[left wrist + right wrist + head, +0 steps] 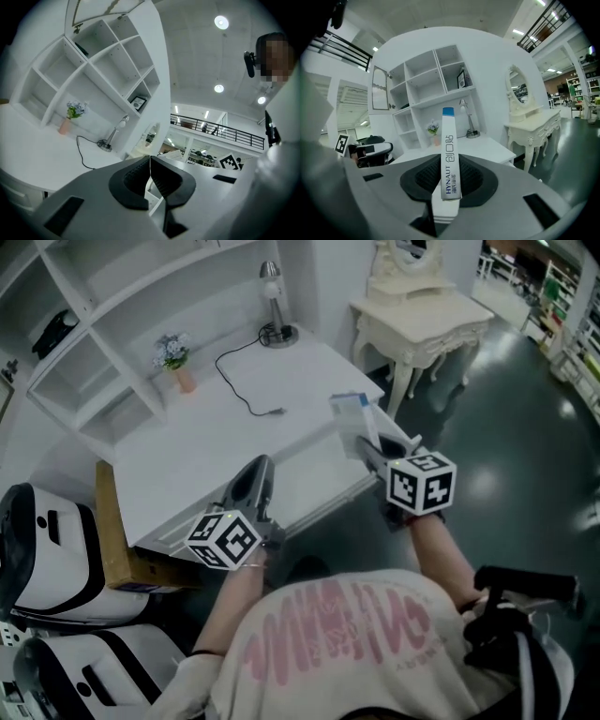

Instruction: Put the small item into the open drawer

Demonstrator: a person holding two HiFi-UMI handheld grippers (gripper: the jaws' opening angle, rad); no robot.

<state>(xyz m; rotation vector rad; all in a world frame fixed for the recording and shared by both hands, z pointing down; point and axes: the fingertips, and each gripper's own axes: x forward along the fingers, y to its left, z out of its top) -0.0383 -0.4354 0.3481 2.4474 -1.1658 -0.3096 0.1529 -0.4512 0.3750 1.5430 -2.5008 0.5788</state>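
Observation:
A slim white box with a blue end [448, 154] stands upright between the pads of my right gripper [449, 180], which is shut on it. In the head view this box [354, 423] is held by the right gripper [364, 451] above the front right corner of the white desk [216, 446]. A white front panel [319, 491] runs under the desk's near edge; I cannot tell whether a drawer stands out there. My left gripper [261, 467] hovers at the desk's front edge. In the left gripper view its jaws [150, 161] are shut, pads touching, with nothing between them.
On the desk stand a lamp [272, 296] with a black cable [246, 381] and a small flower vase [175, 362]. White shelves [103, 306] rise behind. A cream dressing table [422, 324] stands at the right, a cardboard box [117, 540] and white machines [47, 549] at the left.

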